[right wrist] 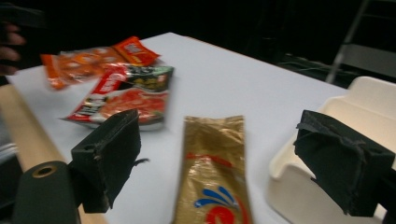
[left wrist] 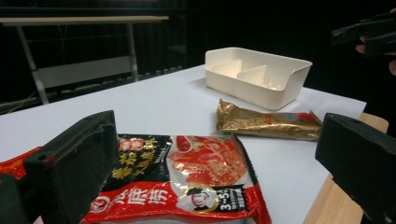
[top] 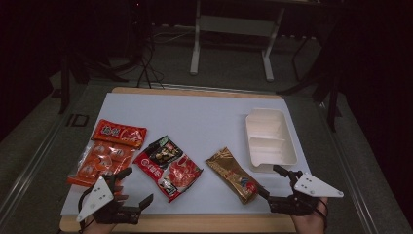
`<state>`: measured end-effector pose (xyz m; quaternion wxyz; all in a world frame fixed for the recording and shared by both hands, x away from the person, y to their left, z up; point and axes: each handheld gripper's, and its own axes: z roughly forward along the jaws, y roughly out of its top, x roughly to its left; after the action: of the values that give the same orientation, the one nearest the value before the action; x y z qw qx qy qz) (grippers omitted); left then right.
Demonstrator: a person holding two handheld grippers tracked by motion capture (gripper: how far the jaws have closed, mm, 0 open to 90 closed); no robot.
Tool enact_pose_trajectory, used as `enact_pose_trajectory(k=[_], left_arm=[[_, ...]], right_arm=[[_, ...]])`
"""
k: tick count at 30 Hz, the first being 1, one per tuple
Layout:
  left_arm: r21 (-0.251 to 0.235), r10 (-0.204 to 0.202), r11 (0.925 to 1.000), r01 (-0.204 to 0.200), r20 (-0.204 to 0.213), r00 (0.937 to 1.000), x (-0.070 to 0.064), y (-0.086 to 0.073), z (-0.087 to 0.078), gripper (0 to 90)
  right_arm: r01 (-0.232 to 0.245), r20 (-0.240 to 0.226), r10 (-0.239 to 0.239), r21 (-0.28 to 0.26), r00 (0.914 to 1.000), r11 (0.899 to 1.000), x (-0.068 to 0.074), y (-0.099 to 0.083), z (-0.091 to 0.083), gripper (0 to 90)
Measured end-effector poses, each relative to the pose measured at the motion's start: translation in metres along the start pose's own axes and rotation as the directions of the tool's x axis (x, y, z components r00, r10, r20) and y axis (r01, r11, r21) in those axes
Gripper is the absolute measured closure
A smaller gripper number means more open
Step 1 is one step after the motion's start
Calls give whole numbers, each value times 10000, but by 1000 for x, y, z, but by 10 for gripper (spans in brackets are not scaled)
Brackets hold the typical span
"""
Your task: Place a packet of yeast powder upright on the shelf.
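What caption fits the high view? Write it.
Open left gripper and right gripper flank glossy gold foil packet.

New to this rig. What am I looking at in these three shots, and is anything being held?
No robot arm: a person holds a two-jaw gripper in each hand. The high view looks down on the table: left gripper, right gripper, both open and holding nothing. The other two pictures come from cameras riding on each gripper, looking out between its black jaws. On the white table top lie two orange-red snack packets, a red hotpot-base pouch, a gold packet and an empty cream divided tray.
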<state>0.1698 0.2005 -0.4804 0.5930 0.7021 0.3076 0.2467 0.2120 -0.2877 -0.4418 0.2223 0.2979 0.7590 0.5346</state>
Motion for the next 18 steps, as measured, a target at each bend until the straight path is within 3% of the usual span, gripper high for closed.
enact_pose_trajectory(k=[7,12,18], left_arm=[[218,138,9997,-144,302,9994,-5,-2,11,1],[252,122,9996,-130,322,9994,-5,-2,14,1],[182,213,9996,-217,228,9995,-5,-1,15,1]], right_arm=[[429,196,-434,217,9989,9988,-3,-1,-1,159],[755,330,-764,272,9965,9968,-1,2,-4,158],[776,323,-788,371,9964,9963,2,9,-6,138]])
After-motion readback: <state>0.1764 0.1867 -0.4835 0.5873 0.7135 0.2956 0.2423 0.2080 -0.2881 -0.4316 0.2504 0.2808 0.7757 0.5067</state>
